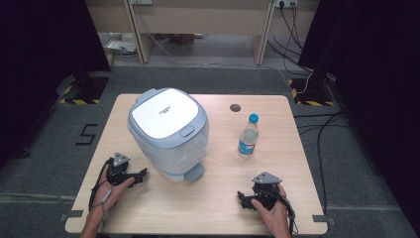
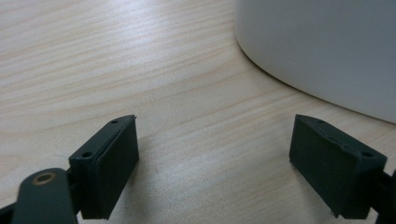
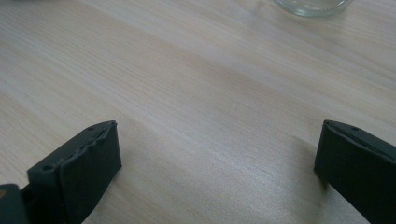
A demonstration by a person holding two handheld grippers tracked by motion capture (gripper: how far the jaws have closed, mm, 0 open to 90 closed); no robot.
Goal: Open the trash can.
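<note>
wooden table (image 1: pixel 208 208) holds a lidded bin (image 1: pixel 168 131) and water bottle (image 1: pixel 247 136).

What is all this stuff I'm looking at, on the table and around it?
Pedal bin: one, white with grey lid and foot pedal, lid closed, left of the table's middle.
Water bottle: one, clear with blue cap and label, upright, right of the bin and apart from it.
Table: one, light wood, with a round cable hole near the far edge.
Desk: one, beige, behind the table.
Cables: several, black and white, on the grey floor at right.
Left gripper: one, black, jaws open, near the bin's base, in the person's left hand.
Right gripper: one, black, jaws open, low over bare wood, in the right hand.
</note>
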